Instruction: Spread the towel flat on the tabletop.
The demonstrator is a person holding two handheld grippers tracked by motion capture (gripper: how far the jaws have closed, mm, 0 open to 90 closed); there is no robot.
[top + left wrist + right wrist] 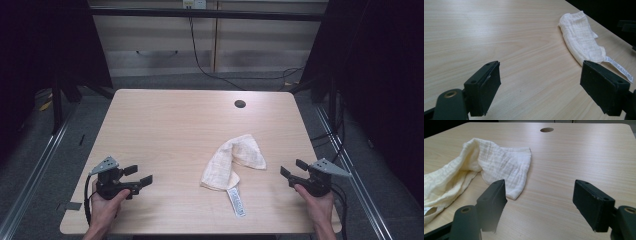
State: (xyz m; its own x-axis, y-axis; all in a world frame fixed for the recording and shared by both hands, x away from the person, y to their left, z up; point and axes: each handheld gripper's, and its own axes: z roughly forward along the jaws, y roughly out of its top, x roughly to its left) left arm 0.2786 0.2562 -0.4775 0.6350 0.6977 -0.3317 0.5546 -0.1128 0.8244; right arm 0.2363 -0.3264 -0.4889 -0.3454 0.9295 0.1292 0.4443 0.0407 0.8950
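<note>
From the high view we are looking at the cloth (233, 161) lying crumpled on the counter (165, 120), nearer our right gripper (294, 172) than the left gripper (138, 176), its tag (236, 201) trailing toward the near edge. Both are sitting with fingers spread wide and gripping nothing. We are judging the cloth light, soft and limp, so it will be sagging and dragging when lifted; a pinch on a corner or hem should be serving best.

In the left gripper view the cloth (581, 40) is lying well apart, up to the right, with bare counter between.

In the right gripper view a corner of the cloth (506, 165) is sitting just beyond the left finger (494, 200); the hole (546, 129) is lying far back, with open room all round
</note>
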